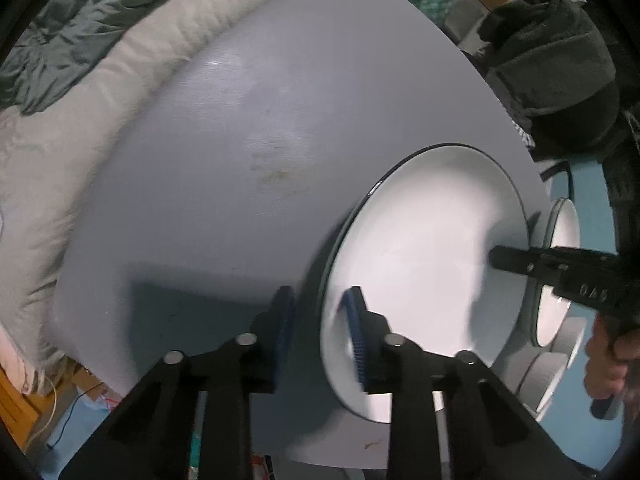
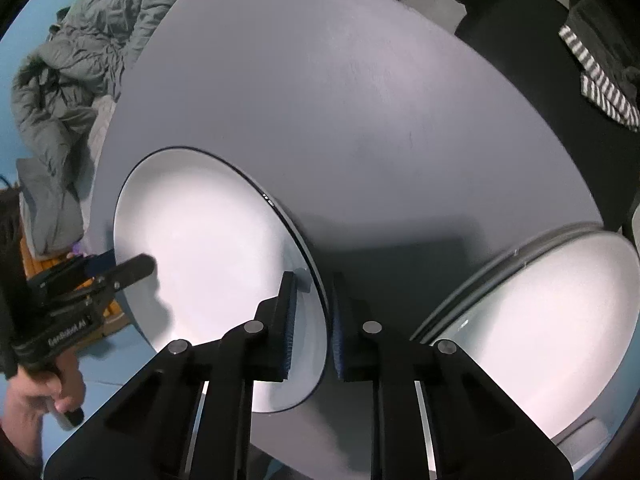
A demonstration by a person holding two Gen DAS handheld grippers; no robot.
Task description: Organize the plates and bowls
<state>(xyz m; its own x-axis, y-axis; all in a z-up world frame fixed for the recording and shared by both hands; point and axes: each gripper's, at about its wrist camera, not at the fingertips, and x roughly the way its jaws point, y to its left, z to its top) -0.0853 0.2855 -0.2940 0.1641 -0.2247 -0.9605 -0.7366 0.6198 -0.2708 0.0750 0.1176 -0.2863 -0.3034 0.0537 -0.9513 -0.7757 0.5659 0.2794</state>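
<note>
Wide white ceramic plate with a thin black rim (image 1: 420, 280) sits flat on the round grey matte tabletop (image 1: 224, 168), near the table's edge. Both tools are on it from opposite sides.

Left gripper (image 1: 324, 332): one blue-padded finger over the plate's inside, the other outside the rim over the table, rim between them. Narrow gap, looks clamped on the rim, though blur makes pad contact hard to confirm. Right gripper (image 2: 314, 320): same arrangement on the opposite rim, pads nearly together with the rim edge between them; reads as gripping.

Second white dish with a grey rim (image 2: 540, 320) lies to the right of the plate, close but not touching as far as I can tell. Probably the stack target.

Step, my read: two-sided lift of the plate. To do it well:
- raise both sides together, keep the plate level
- glazed rim is slick, so don't twist or pull the hands apart
- clear the neighbouring dish's rim before moving sideways

Pose: both grippers point steeply down at the table. A bare hand (image 2: 44, 388) wraps the left tool's handle.

Beyond the table: rumpled grey-green padded bedding (image 2: 72, 64).
</note>
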